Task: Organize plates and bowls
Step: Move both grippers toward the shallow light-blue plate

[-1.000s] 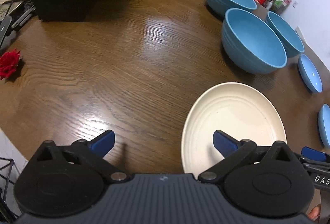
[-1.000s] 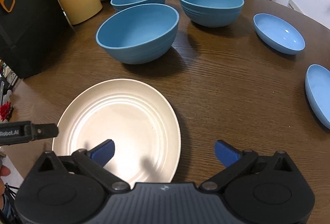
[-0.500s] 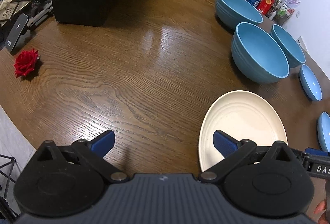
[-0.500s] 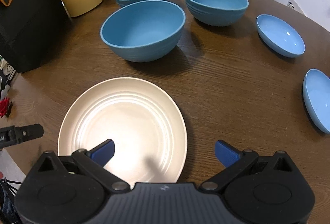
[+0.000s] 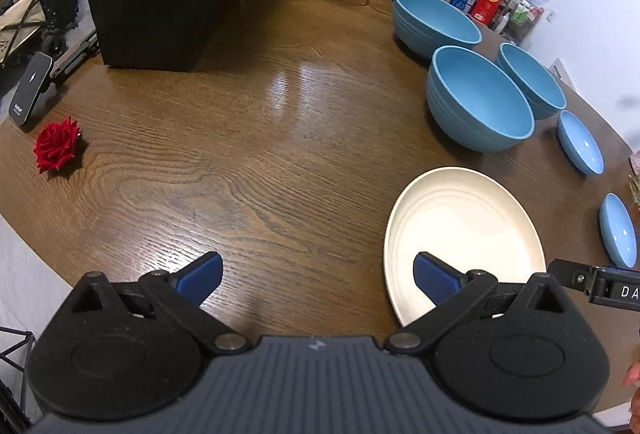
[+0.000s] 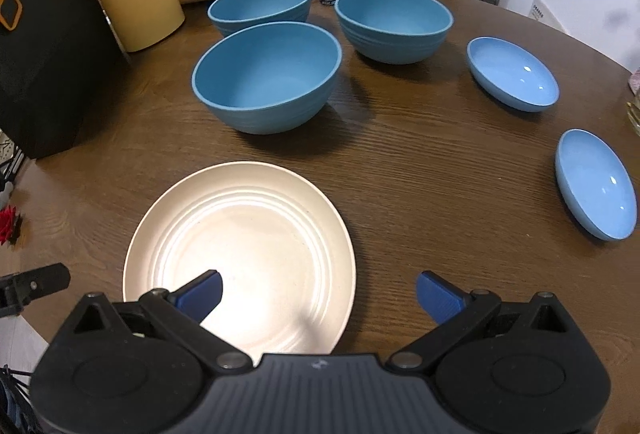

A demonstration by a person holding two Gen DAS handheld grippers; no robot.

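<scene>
While both grippers hang empty, jaws wide apart, round cream plate (image 6: 240, 234) sits flat on brown wood table (image 5: 260, 154), under right gripper (image 6: 318, 290). No grab yet. Next: you pinch plate rim, right gripper.

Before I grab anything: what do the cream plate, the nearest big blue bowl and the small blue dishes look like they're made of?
Cream plate: looks like matte plastic or a fibre composite, with a soft, diffuse sheen and moulded concentric rings. Nearest big blue bowl: probably the same kind of material, dull and ribbed outside, with no sharp highlights. Small blue dishes: glossier, with pinpoint reflections, so possibly glazed ceramic or melamine; I cannot tell which.
</scene>
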